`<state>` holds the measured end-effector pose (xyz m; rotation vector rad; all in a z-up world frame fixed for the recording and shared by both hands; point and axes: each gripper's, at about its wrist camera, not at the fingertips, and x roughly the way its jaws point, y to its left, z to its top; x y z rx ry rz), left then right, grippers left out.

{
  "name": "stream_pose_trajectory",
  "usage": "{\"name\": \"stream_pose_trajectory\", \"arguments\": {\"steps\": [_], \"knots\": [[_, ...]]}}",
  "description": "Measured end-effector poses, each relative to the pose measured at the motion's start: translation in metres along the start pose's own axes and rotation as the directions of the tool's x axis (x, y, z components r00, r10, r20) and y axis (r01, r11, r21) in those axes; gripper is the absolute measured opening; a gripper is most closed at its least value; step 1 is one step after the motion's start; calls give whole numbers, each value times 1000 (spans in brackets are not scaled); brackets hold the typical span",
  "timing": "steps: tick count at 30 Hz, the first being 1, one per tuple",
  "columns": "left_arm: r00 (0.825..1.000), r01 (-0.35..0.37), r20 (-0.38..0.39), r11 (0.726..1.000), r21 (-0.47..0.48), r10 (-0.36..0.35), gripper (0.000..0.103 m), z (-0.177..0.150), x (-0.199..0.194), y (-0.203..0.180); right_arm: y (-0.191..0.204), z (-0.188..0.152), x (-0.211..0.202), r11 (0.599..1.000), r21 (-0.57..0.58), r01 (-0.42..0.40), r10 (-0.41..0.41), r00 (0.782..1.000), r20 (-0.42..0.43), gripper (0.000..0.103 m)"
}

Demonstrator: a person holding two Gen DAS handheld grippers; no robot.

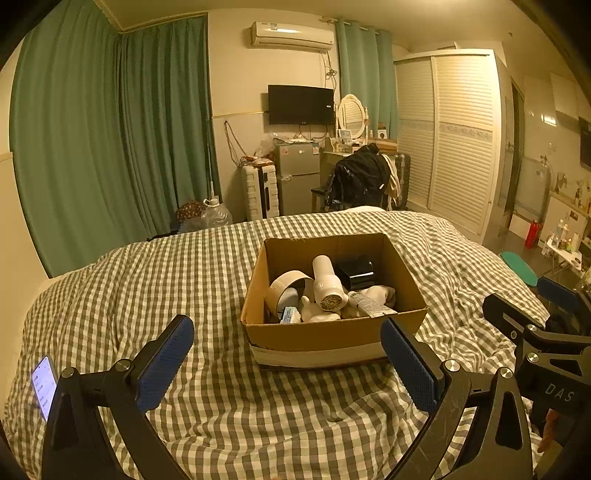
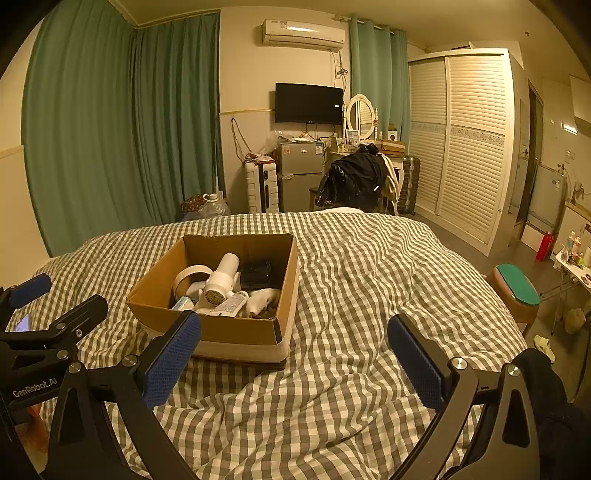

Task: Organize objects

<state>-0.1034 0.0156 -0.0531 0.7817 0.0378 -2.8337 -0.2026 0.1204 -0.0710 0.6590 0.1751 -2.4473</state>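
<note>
- A bedroom under warm light: green curtains (image 1: 110, 129) fill the left wall, a white louvred wardrobe (image 1: 454, 136) the right, and an air conditioner (image 1: 293, 35) sits high above a dark wall television (image 1: 301, 104).
- The bed (image 1: 207, 280), under a grey-and-white checked cover, takes up the near half of both views.
- Beyond its foot stand a white suitcase (image 1: 260, 192), a small silver fridge (image 1: 298, 177) and a chair draped with a black jacket (image 1: 360, 179), in front of a dressing table with an oval mirror (image 1: 351, 115).
- A cardboard box (image 1: 332, 332) rests on the bed, open-topped, with pale tape round its base.
- Inside it lie a white hair dryer (image 1: 327, 286), a roll of tape (image 1: 286, 286), a black case (image 1: 356, 273), a labelled tube (image 1: 369, 304) and white cloth, piled touching one another; the labels are too small to read.
- The left tool (image 1: 288, 365) hangs near the box's front wall, jaws wide apart and empty.
- The right tool (image 2: 293, 363) hangs beside the box's near right corner, jaws likewise spread and empty.
- "GenRobot.AI" shows on the left tool's body in the right wrist view; "DAS" shows on the right tool's.
- A lit phone (image 1: 44, 386) lies at the bed's left edge.
</note>
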Motion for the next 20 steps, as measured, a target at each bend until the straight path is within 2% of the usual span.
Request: {"name": "stream_pose_trajectory", "arguments": {"steps": [20], "knots": [[1000, -16, -7, 1000, -2, 16, 103, -4, 1, 1, 0, -4, 1, 1000, 3, -1, 1, 1000, -10, 101]]}}
